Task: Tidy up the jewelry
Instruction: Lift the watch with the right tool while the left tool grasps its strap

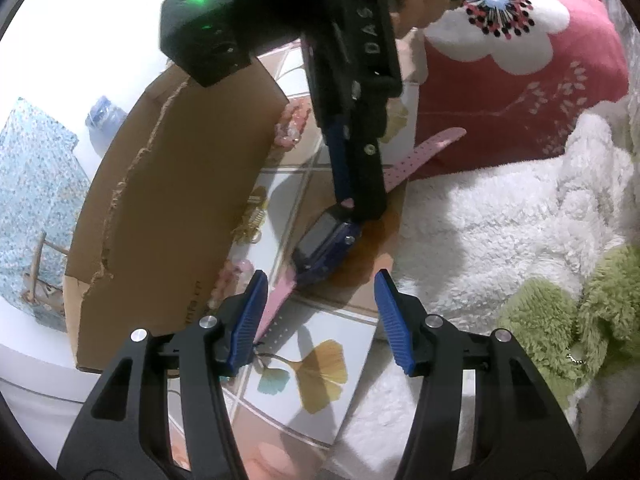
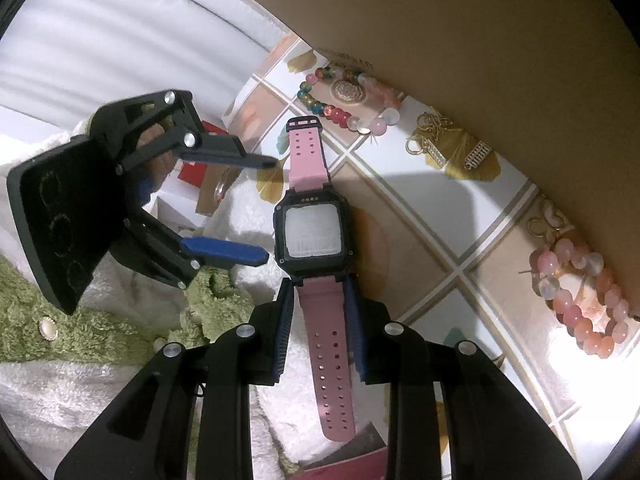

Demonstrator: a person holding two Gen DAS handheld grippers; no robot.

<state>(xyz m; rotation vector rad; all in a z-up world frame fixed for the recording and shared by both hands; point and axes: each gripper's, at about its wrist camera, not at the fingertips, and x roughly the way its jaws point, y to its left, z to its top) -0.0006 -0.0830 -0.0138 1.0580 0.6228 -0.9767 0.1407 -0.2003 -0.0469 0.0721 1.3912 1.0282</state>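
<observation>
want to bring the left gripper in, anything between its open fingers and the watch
Nothing solid: in the right wrist view, only white fleece separates the left gripper from the watch.

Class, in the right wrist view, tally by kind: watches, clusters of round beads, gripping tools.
1 pink-strapped square black watch
2 clusters of round glass beads
2 black, blue-padded tools: left tool, right tool
Total: 5

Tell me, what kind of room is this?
Probably a bedroom at home, maybe on a bed: a fluffy white blanket, a pink flowered pillow, and a leaf-print cloth under bead bracelets and a pink watch.
</observation>
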